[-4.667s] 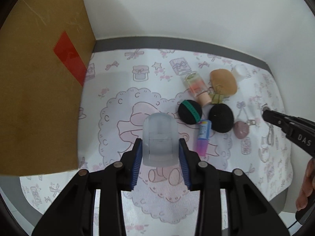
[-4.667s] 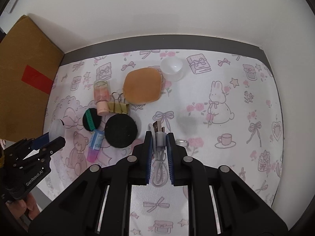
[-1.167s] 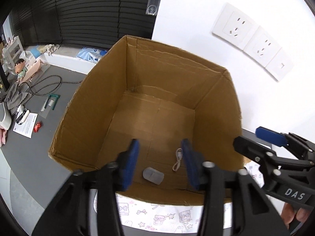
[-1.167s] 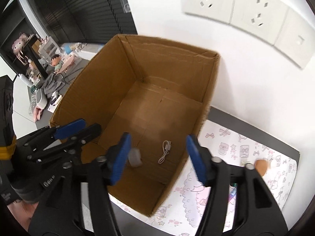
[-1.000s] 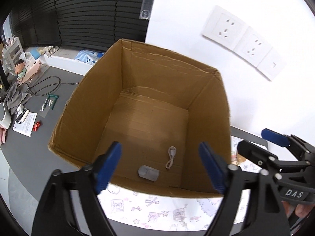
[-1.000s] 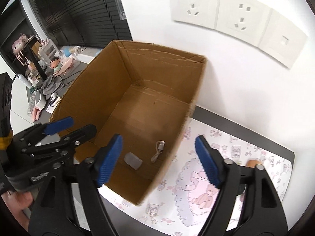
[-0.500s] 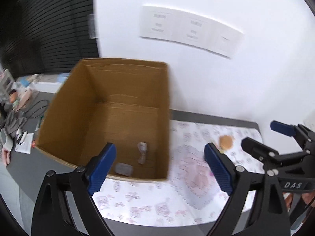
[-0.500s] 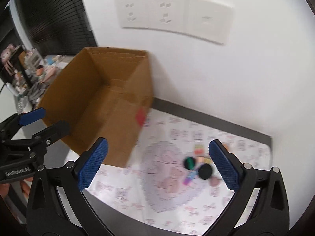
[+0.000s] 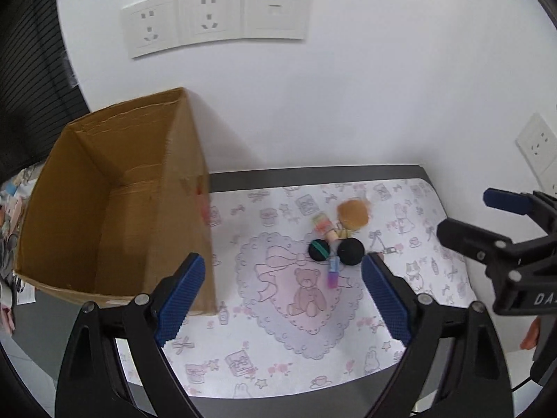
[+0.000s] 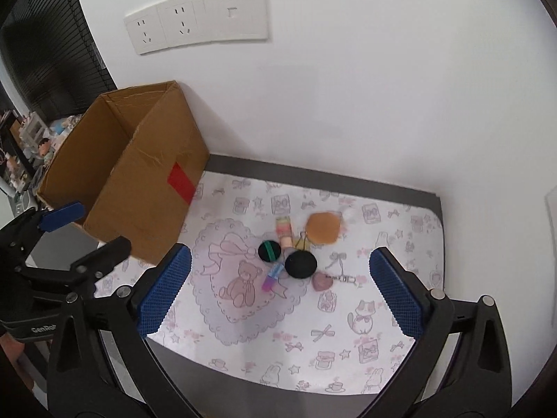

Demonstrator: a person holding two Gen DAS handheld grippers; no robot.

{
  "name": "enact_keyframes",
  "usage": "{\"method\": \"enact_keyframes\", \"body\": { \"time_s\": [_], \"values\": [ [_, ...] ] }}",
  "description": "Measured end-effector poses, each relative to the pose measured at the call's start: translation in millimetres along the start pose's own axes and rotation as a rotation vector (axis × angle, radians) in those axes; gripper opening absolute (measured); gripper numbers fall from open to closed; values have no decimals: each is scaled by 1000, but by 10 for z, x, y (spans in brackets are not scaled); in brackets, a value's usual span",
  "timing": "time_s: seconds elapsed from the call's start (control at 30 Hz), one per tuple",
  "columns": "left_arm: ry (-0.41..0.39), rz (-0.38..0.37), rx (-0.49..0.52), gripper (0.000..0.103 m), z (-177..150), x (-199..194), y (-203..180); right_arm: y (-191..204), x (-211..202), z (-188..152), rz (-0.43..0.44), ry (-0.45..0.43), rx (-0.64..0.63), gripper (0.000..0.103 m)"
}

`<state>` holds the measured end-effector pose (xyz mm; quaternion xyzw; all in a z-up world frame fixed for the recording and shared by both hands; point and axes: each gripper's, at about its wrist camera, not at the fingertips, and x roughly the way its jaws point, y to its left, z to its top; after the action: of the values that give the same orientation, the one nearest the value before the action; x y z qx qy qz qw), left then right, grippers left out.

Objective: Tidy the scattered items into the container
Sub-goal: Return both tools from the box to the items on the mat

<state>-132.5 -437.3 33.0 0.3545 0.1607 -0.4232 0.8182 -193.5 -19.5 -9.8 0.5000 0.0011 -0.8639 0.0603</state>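
Observation:
An open cardboard box (image 9: 115,209) (image 10: 139,177) stands at the left of a pink patterned mat. Scattered items lie grouped on the mat: two black round puffs (image 9: 351,251) (image 10: 300,264), a tan sponge (image 9: 352,212) (image 10: 323,227), a small pink bottle (image 9: 323,224) (image 10: 283,229), a purple-blue tube (image 9: 332,273) (image 10: 271,277) and a pink heart keyring (image 10: 321,281). My left gripper (image 9: 282,296) is open and empty, high above the mat. My right gripper (image 10: 278,292) is open and empty too. Each gripper shows in the other's view (image 9: 501,230) (image 10: 69,237).
The patterned mat (image 9: 313,348) (image 10: 383,331) covers a grey table against a white wall with sockets (image 9: 209,17) (image 10: 195,17). A small white cup (image 9: 374,195) stands behind the sponge. A cluttered floor area lies beyond the box at the far left.
Both grippers dropped a clear case and a cable into the box, opened wide, and swung right and up from the box; the scattered items on the mat are now in view.

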Motion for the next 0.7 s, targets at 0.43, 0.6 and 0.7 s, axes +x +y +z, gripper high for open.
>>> {"method": "enact_keyframes", "body": {
  "time_s": [0.43, 0.6, 0.7],
  "values": [
    [68, 18, 13, 91, 17, 300, -431, -558, 96, -334, -42, 24, 72, 103],
    [123, 26, 31, 91, 19, 504, -543, -657, 236, -366, -49, 41, 75, 103],
    [147, 48, 26, 91, 9, 646, -606, -728, 345, -400, -48, 61, 90, 103]
  ]
}}
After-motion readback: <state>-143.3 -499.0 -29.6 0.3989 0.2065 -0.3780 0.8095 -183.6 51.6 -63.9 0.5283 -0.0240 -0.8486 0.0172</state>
